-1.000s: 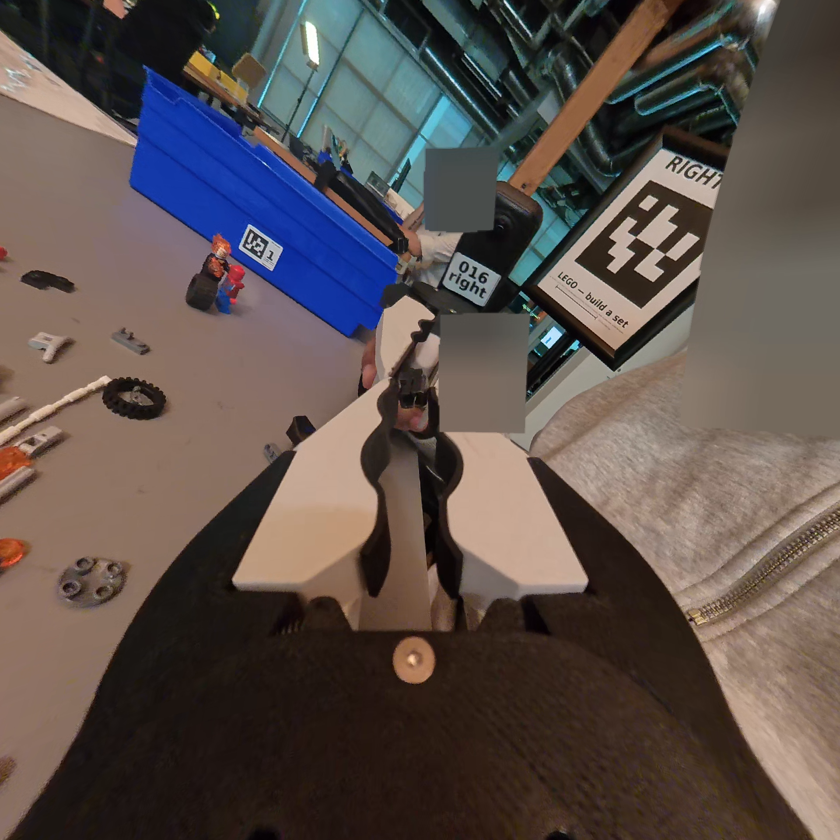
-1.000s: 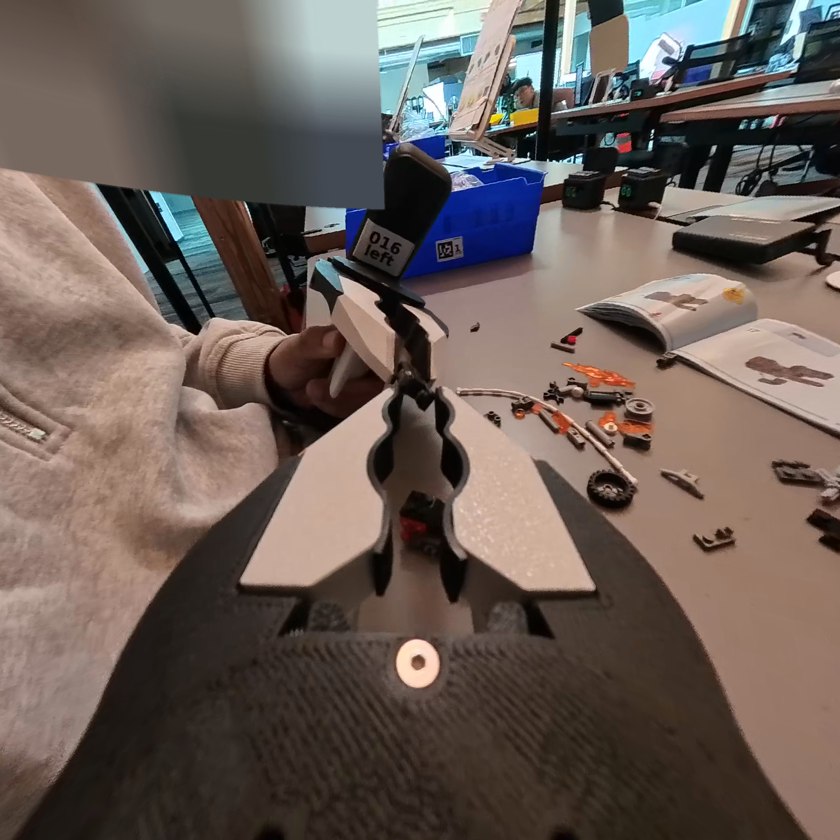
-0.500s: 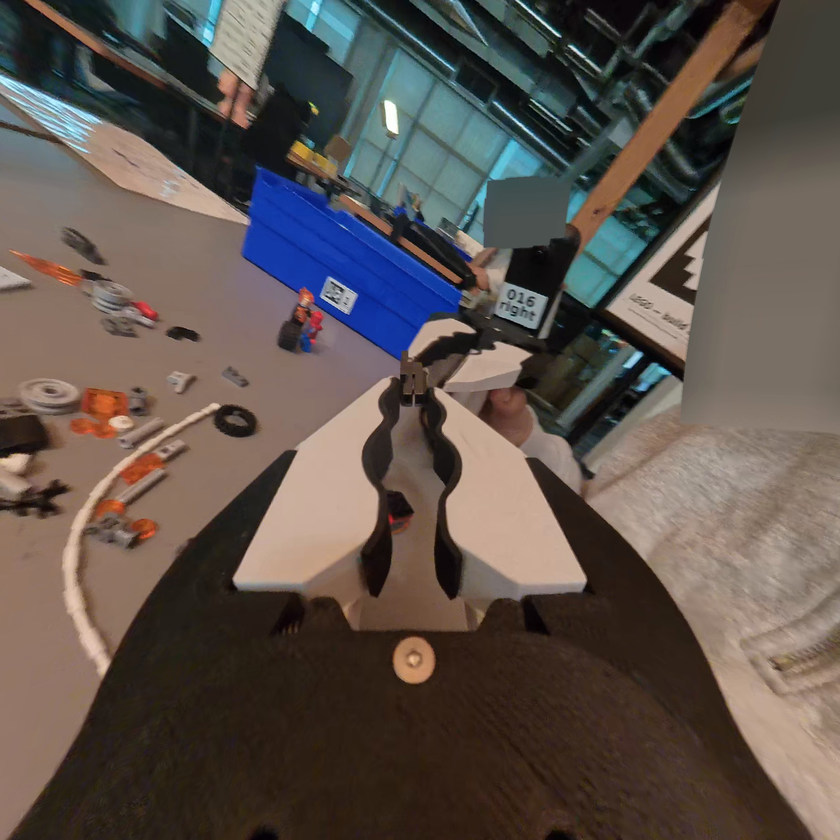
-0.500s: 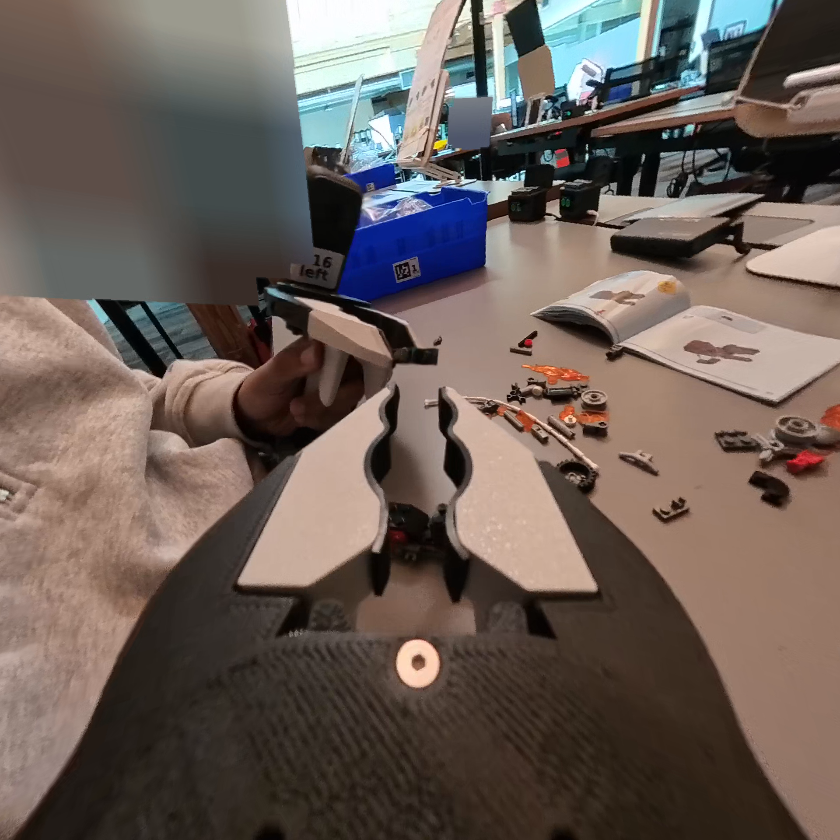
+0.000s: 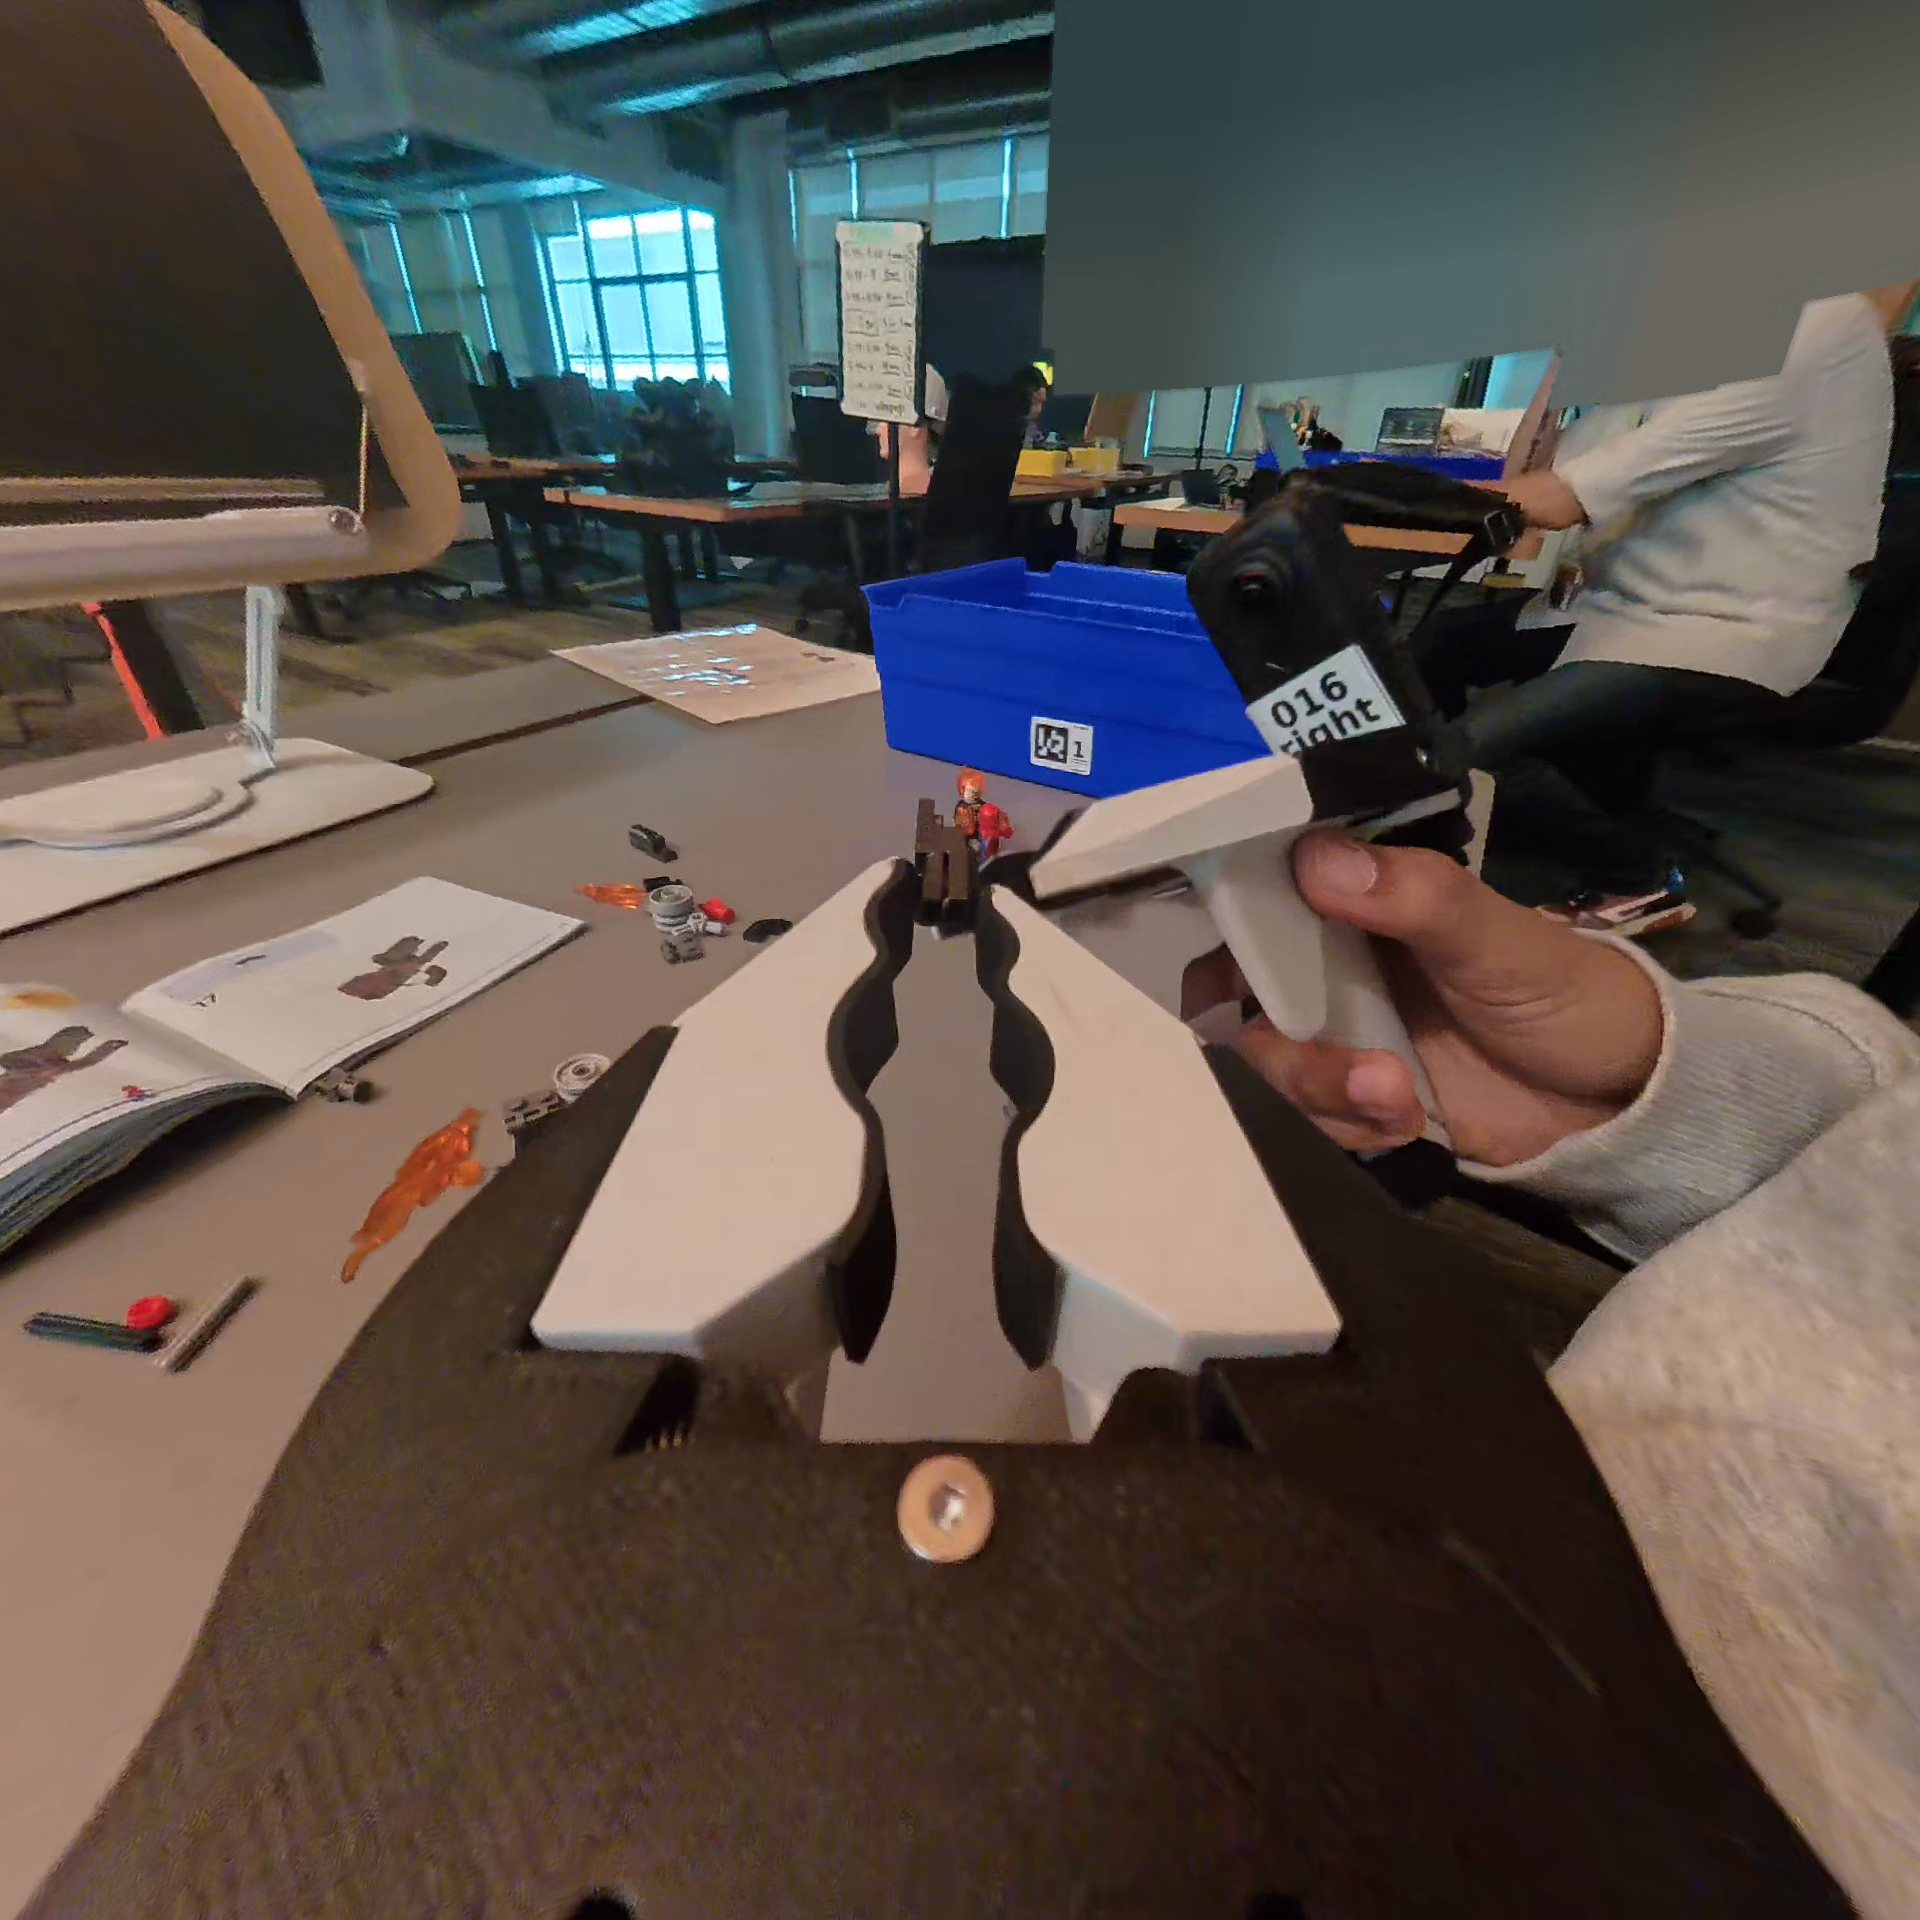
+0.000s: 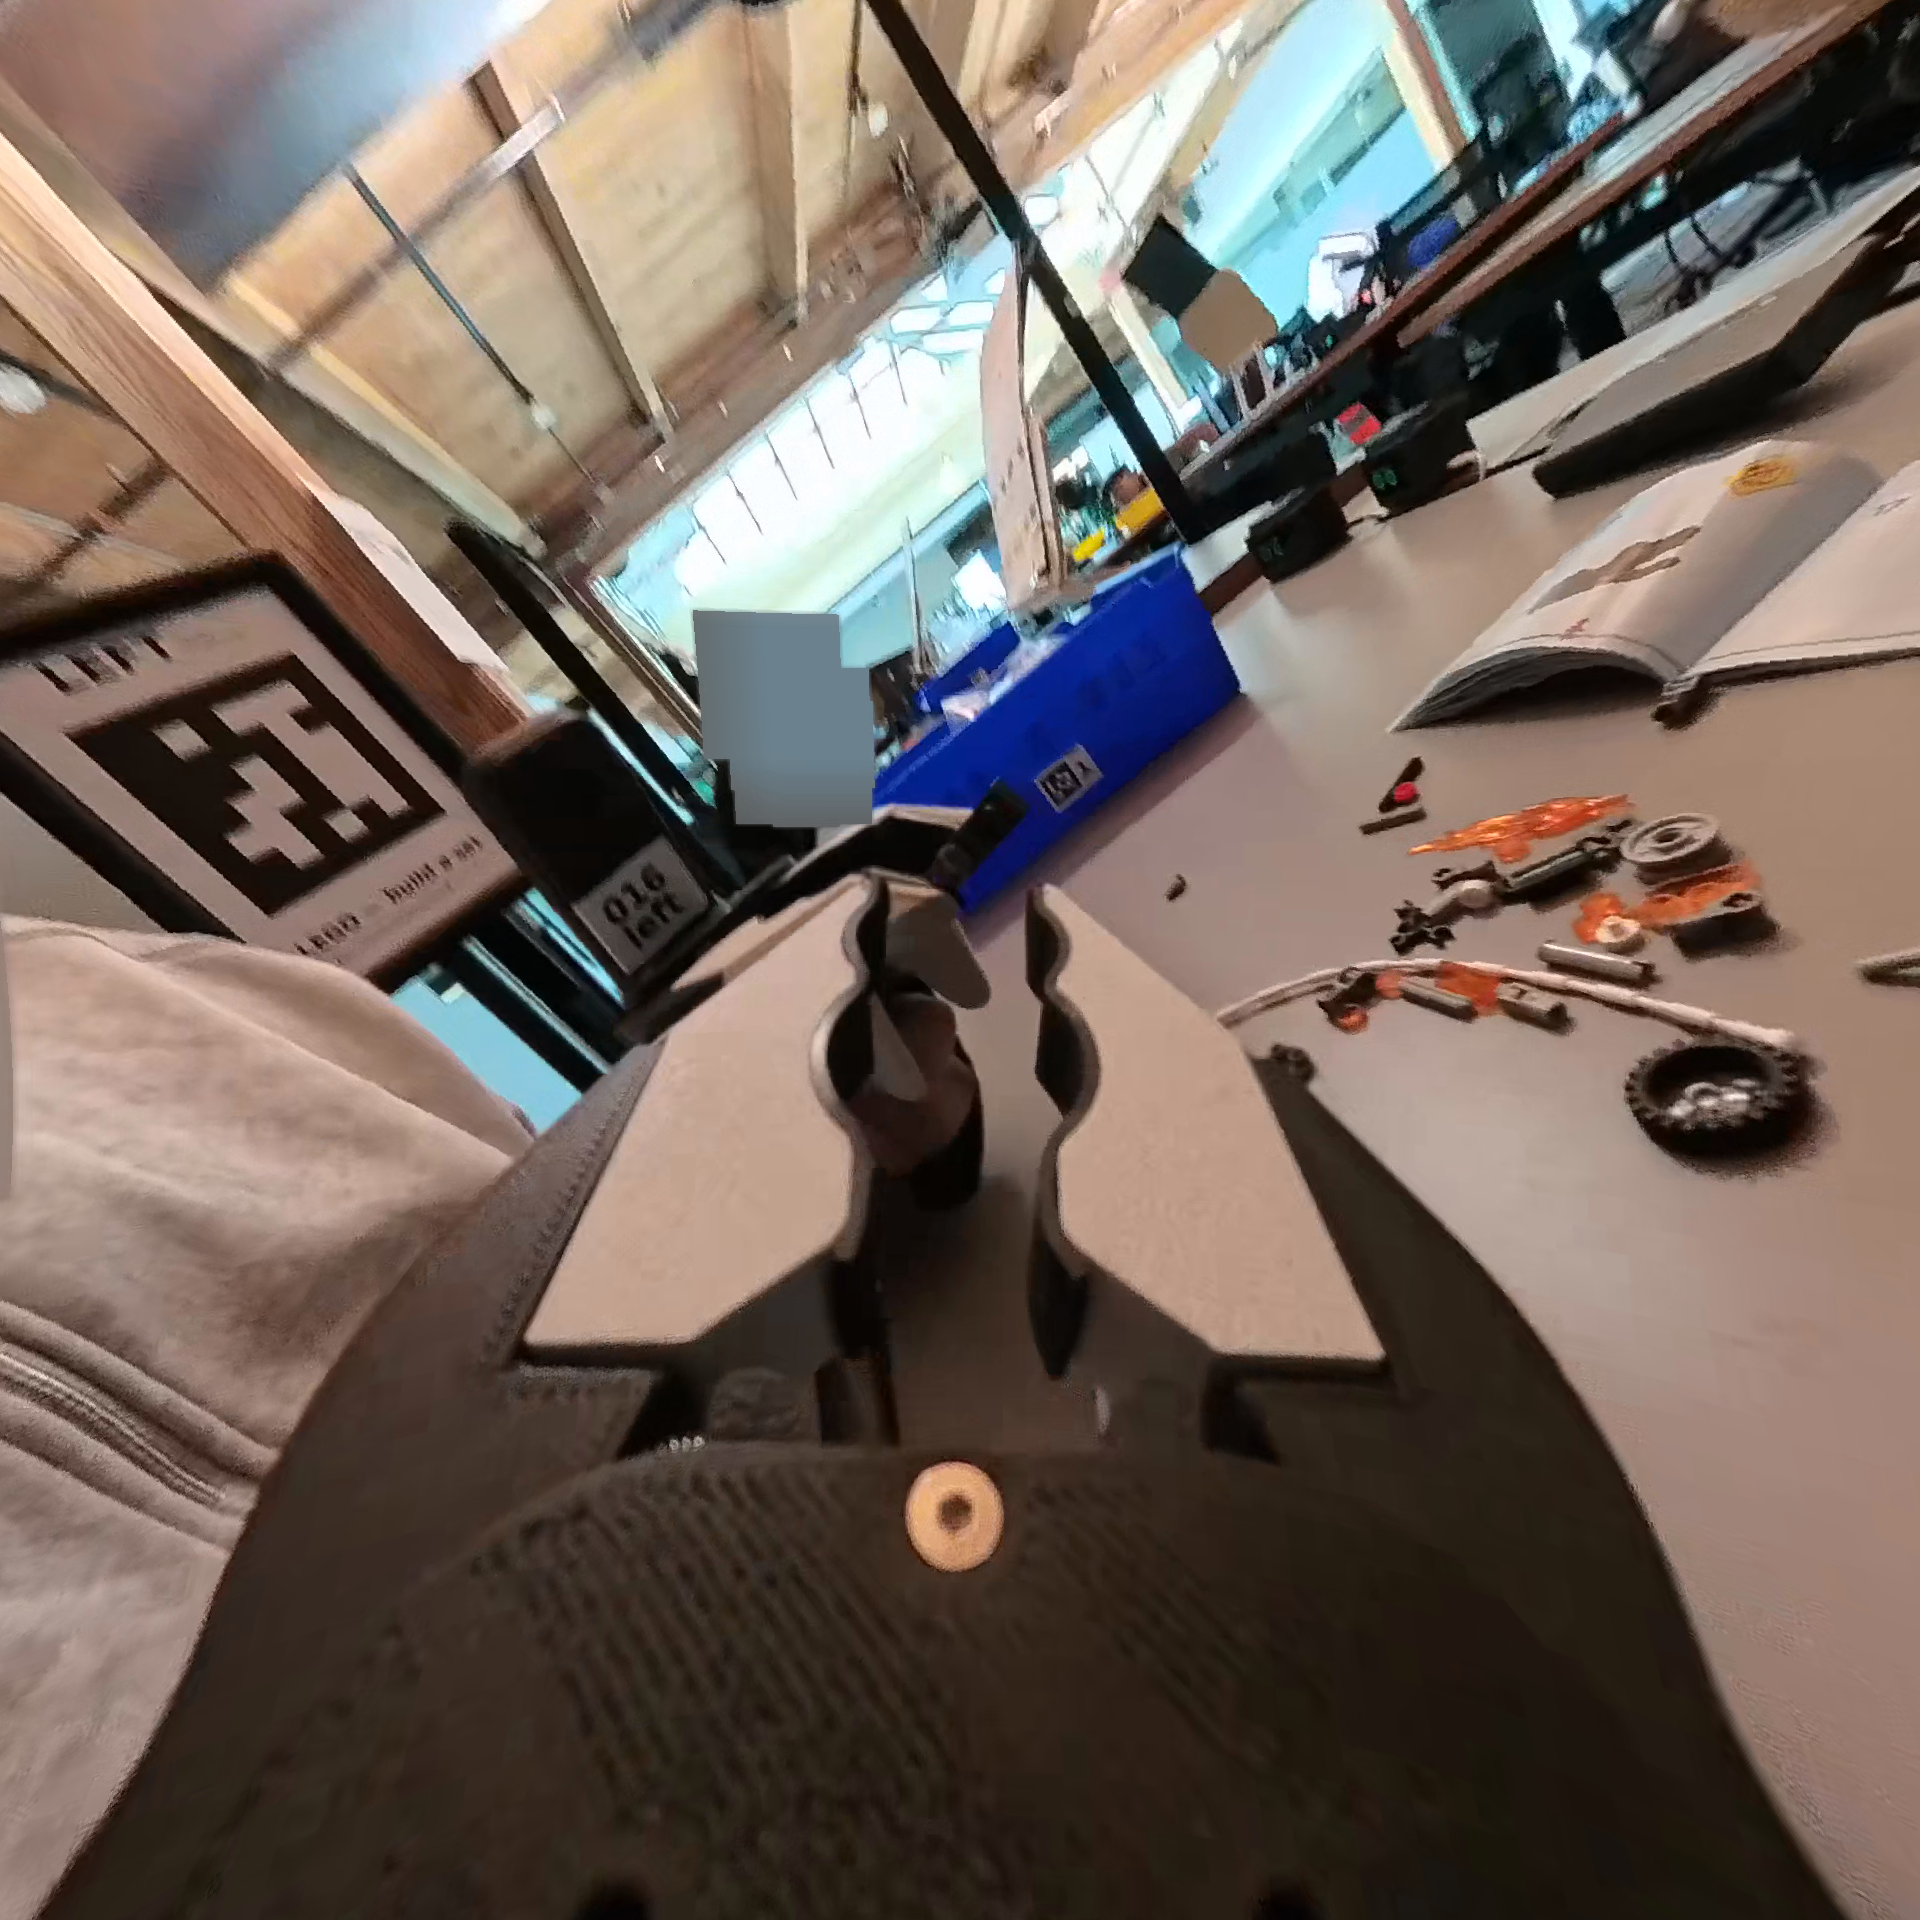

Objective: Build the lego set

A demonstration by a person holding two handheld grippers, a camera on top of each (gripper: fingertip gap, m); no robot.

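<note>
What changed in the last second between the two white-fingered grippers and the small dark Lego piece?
The left gripper and right gripper, tip to tip a second ago, have drawn apart. The left stays shut on the small dark Lego piece at its tips; the right is open. Loose parts on the grey table lie unmoved.

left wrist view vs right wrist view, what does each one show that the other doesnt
Only the left wrist view shows the left tongs shut on a small dark lego piece, two minifigures standing near the bin, and a monitor stand.

Only the right wrist view shows the right tongs open and empty, a black tyre, a white flexible tube and a framed marker board.

Both show the blue bin, the open instruction booklet, orange flame pieces and the grey table.
</note>
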